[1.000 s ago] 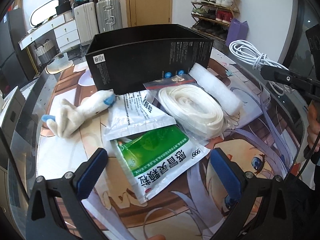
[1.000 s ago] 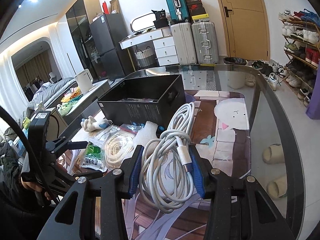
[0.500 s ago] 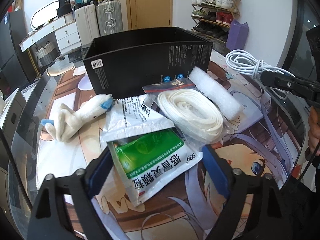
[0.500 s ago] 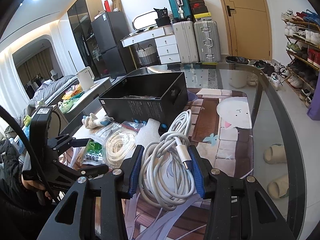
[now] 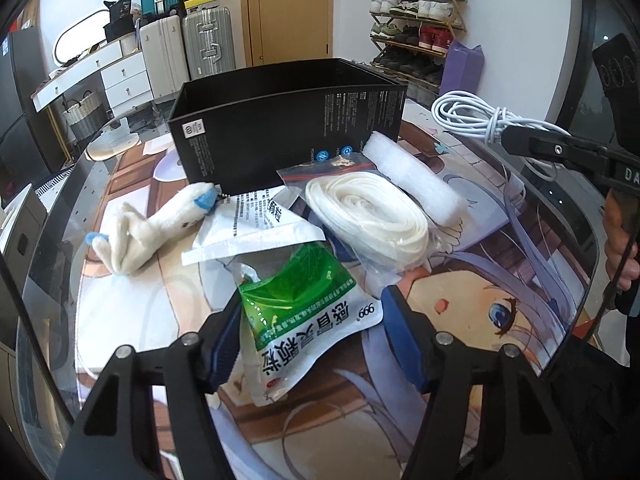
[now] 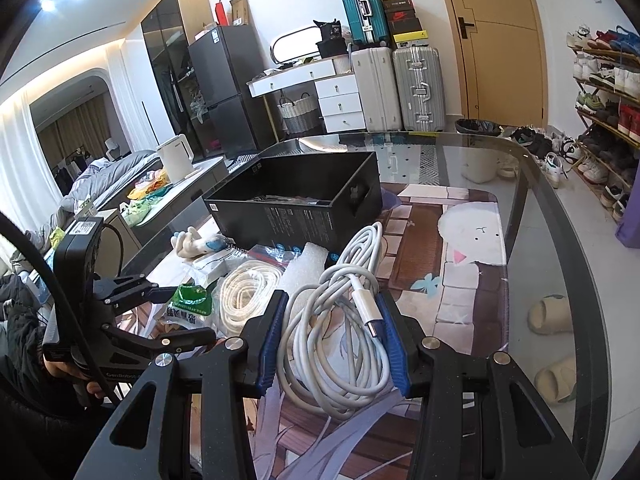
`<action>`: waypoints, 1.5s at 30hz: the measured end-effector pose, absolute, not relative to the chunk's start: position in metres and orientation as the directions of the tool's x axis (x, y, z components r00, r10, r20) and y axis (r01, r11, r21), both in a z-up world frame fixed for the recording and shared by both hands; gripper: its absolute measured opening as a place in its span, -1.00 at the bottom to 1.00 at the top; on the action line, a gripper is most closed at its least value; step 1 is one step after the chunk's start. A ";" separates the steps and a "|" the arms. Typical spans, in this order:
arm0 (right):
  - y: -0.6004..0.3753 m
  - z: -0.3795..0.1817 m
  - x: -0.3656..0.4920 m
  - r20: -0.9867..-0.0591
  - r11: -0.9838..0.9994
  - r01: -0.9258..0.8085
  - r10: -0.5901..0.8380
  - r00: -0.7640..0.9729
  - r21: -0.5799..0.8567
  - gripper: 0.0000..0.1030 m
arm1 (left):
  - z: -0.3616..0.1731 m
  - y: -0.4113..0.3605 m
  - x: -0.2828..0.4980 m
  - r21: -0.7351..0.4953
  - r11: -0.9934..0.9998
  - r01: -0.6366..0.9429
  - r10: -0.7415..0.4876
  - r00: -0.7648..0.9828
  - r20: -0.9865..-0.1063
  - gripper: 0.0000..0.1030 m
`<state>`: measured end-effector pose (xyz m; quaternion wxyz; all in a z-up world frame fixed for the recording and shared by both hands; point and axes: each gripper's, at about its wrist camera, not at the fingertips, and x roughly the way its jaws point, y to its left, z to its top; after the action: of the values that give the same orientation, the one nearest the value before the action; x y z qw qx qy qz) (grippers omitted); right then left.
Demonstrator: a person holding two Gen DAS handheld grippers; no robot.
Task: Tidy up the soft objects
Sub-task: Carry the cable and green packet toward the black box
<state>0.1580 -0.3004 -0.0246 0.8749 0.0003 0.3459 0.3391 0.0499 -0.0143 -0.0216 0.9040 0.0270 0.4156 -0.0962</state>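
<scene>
A green and white medicine sachet (image 5: 304,312) lies on the printed table mat (image 5: 500,280), crumpled between the pads of my left gripper (image 5: 310,328). Its jaws are closing and both pads press on the sachet's edges. My right gripper (image 6: 332,332) is shut on a coiled white charging cable (image 6: 344,280), held above the mat right of the pile. Behind stands an open black box (image 5: 280,120). In front of it lie a white plush toy (image 5: 160,224), a white printed sachet (image 5: 248,224), a bagged coil of white cord (image 5: 368,212) and a white foam roll (image 5: 416,176).
The glass table's curved edge (image 6: 560,216) runs along the right, with slippers on the floor beyond. A person's hand (image 5: 620,240) holds the right gripper's handle. Suitcases, drawers and a shoe rack stand far behind.
My left gripper's jaws have come in from wide apart onto the green sachet, which has buckled and narrowed between them. The right gripper and its cable have stayed put.
</scene>
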 end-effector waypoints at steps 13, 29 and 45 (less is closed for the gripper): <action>-0.295 -0.017 0.150 -0.579 0.749 -0.621 0.619 0.531 0.231 -0.13 | -0.004 -0.001 0.023 -0.088 0.975 0.203 -0.204 0.675 -0.709 0.25; -0.287 -0.001 0.140 -0.529 0.713 -0.658 0.665 0.526 0.242 -0.13 | 0.030 0.002 0.024 -0.073 0.979 0.189 -0.191 0.743 -0.642 0.25; -0.262 0.027 0.152 -0.507 0.687 -0.693 0.687 0.521 0.219 -0.13 | 0.058 0.017 0.060 -0.080 0.987 0.141 -0.162 0.804 -0.573 0.25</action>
<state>0.1525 -0.2616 0.0266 0.8719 -0.0053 0.2882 0.3958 0.0599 0.0172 0.0578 0.9495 -0.0166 0.3030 -0.0798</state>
